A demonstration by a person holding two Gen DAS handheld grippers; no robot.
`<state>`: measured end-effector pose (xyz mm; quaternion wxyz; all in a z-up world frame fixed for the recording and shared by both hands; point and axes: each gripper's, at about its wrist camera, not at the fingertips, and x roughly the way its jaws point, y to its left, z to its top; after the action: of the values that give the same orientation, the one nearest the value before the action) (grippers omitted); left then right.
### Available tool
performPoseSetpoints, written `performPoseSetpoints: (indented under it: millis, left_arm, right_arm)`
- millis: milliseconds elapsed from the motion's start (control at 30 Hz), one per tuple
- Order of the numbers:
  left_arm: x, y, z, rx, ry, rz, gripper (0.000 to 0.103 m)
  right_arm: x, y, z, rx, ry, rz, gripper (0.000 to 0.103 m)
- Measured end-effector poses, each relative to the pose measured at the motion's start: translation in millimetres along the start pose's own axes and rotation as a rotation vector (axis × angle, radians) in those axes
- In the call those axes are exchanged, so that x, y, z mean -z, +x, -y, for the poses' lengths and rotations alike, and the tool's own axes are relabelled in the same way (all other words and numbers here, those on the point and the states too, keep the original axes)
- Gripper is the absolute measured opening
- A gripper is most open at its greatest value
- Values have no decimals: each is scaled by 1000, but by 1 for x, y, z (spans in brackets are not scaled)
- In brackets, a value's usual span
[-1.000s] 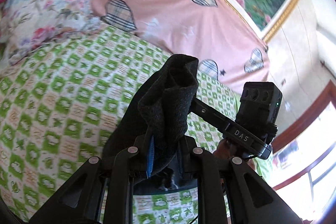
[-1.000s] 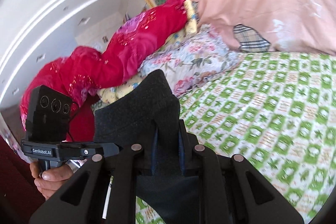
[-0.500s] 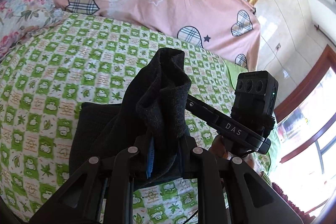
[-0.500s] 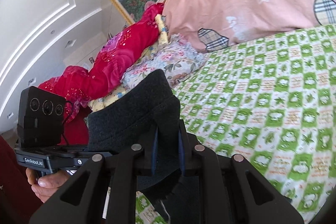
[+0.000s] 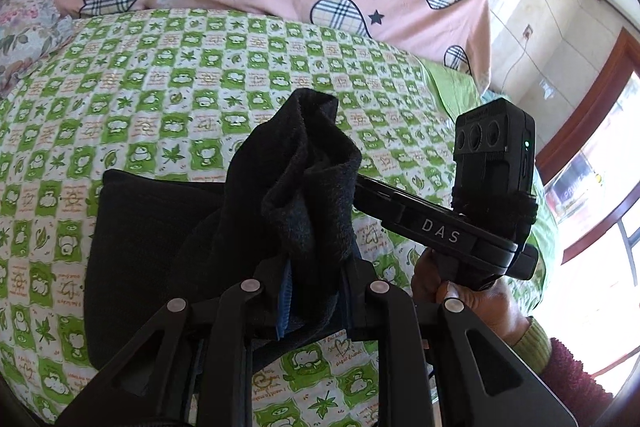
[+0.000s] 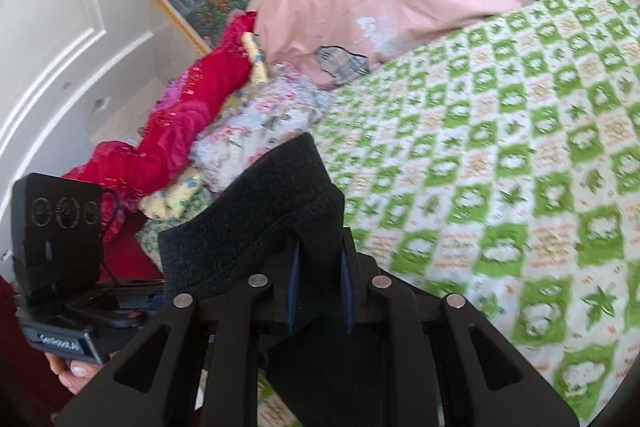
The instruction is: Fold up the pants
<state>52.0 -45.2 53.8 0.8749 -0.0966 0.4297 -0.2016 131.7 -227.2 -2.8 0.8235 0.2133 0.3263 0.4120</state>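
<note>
Above the bed [image 5: 168, 75], the left gripper [image 5: 316, 291] and right gripper [image 6: 320, 291], jaws opening, each have a bunched edge of the dark pants [image 5: 308, 187] between their pads.

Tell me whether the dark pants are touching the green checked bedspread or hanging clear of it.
Touching. The left wrist view shows the lower part of the dark pants lying flat on the green checked bedspread, while the left gripper lifts a bunched fold above it.

At lower right, a dark red fuzzy sleeve [image 5: 576, 379] with an olive ribbed cuff [image 5: 530, 343] meets the black right gripper [image 5: 356, 183], lettered "DAS" in white.
</note>
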Motion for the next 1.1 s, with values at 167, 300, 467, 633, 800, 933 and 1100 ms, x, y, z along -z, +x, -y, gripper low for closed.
performPoseSetpoints:
  millis: [167,300,467,633,800,933,1100]
  left_arm:
    - [8,18,7,14,49,-28,27]
    - [15,25,12,51,81,-48,37]
    - [20,22,17,107,107,-64,50]
    - [22,12,14,122,112,-60,55]
    - [24,-6,2,122,88,-41,58]
    - [23,-20,-16,100,40,-20,60]
    - [22,-35,-41,60,-17,-3,60]
  right_arm:
    - [10,-15,12,98,40,-5,26]
    - [21,-37,18,187,83,30,36]
    - [34,-63,17,261,142,88,46]
    - [43,-72,6,352,160,111,53]
    - [46,-80,-4,431,169,140,65]
    - [47,-86,-10,461,184,162,66]
    - [52,-89,-19,460,202,180,66]
